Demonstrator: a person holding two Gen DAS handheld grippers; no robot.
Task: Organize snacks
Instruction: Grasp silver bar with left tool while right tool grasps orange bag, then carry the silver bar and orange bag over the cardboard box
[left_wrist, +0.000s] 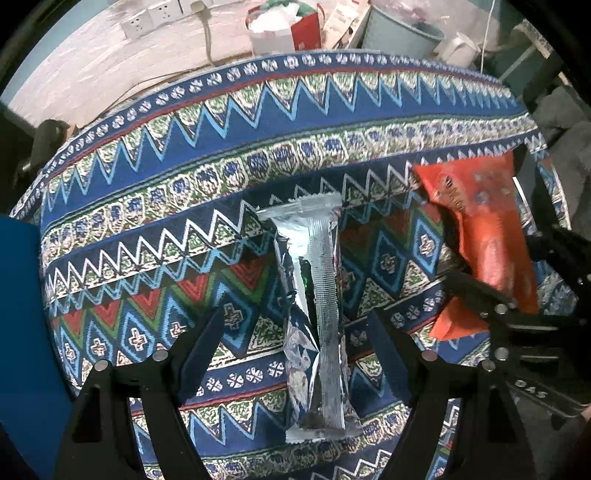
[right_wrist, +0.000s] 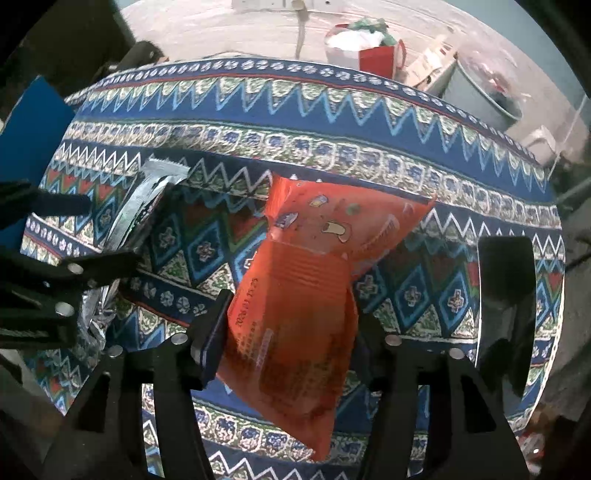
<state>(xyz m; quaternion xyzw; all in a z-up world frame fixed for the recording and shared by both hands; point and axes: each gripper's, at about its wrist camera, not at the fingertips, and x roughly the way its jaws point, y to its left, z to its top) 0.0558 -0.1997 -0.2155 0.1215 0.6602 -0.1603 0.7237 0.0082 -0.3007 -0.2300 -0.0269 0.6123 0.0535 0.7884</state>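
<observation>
I hold both grippers nose-down over a table draped in a blue, red and green patterned cloth (left_wrist: 258, 122); my left gripper (left_wrist: 295, 332) stands wide, its pads clear on either side of a silver snack packet (left_wrist: 317, 295) that lies flat on the cloth, seam side up, running lengthwise between the fingers; nothing is pressed there. My right gripper (right_wrist: 288, 332) has an orange snack bag (right_wrist: 306, 295) between its fingers; the left pad (right_wrist: 212, 332) lies against the bag's edge, the other is hidden behind the bag, so I cannot tell whether it is truly clamped. From the left wrist view the orange bag (left_wrist: 484, 229) sits just right of the silver packet, apart from it; a blue panel (left_wrist: 18, 314) borders the cloth's left side; beyond the table stand a grey bin (left_wrist: 402, 33) and a red-and-white bag (left_wrist: 284, 29).
</observation>
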